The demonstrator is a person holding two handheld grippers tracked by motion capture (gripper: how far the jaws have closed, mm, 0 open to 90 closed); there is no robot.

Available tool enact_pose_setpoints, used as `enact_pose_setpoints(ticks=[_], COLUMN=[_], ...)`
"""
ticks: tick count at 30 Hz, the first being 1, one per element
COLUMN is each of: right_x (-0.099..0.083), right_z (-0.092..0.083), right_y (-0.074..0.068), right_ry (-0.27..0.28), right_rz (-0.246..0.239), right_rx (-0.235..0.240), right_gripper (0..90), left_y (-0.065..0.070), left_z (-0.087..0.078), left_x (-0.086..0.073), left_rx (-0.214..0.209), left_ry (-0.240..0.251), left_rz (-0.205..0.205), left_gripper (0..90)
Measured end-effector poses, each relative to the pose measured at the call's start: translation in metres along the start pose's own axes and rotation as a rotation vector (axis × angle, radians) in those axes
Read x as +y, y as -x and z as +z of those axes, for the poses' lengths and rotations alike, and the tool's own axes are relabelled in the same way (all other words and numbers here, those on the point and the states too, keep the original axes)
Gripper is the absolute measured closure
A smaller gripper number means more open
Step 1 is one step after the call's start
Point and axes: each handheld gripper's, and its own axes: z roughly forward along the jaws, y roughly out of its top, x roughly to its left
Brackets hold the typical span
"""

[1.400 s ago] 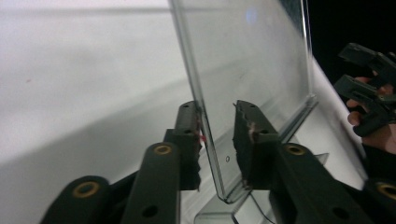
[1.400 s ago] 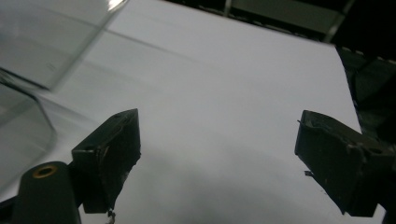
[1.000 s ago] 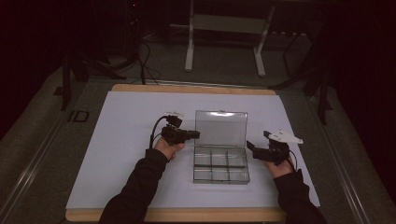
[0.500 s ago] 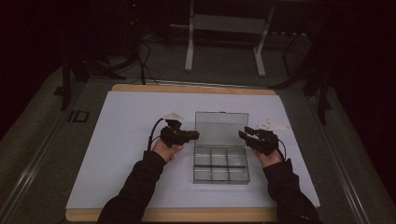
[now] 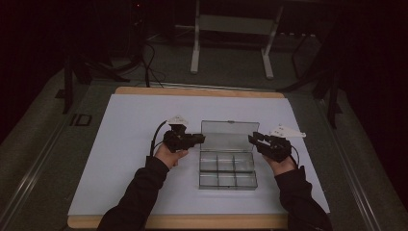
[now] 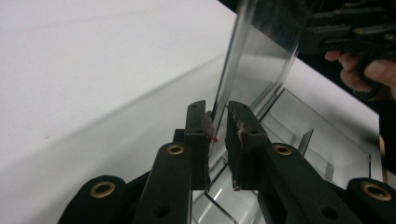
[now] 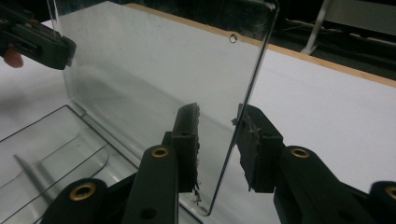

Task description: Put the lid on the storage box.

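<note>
A clear plastic compartment box [image 5: 226,174] lies on the white table with its lid [image 5: 226,131] standing upright at the back. My left gripper [image 5: 199,139] is at the lid's left edge, and its jaws [image 6: 216,116] are shut on that thin clear edge [image 6: 243,60]. At the lid's right edge is my right gripper [image 5: 251,138]. The right gripper view shows it [image 7: 218,116] open, one jaw on each side of the lid's edge [image 7: 243,93], with a gap at both pads. The box's compartments [image 7: 56,140] look empty.
The white sheet [image 5: 120,159] covers a wooden tabletop [image 5: 192,91]. Beyond the far edge stand metal stand legs [image 5: 231,43] and cables on a dark floor. A person's dark sleeves [image 5: 139,192] come in from the bottom.
My right gripper has moved left, from beside the box up to the lid's right edge, which now sits between its jaws. The left gripper has stayed at the lid's left edge.
</note>
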Motion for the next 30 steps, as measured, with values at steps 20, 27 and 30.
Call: enact_pose_setpoints(ticks=[20,27,30], right_x=[-0.022,-0.029,-0.032], right_z=[-0.026,-0.029,-0.029], right_y=[-0.005,-0.005,-0.005], right_ry=[-0.029,-0.045,-0.05], right_rz=[-0.048,-0.064,-0.063], right_rx=[0.058,0.077,0.085], right_gripper=[80.5,82.0,82.5], left_y=[0.017,0.021,0.023], left_z=[-0.012,-0.014,-0.015], left_x=[-0.012,-0.017,-0.02], left_rx=[0.015,0.011,0.009], left_ry=[-0.057,-0.073,-0.084], left_rz=[0.07,0.086,0.097], left_gripper=[79.8,79.8,79.7])
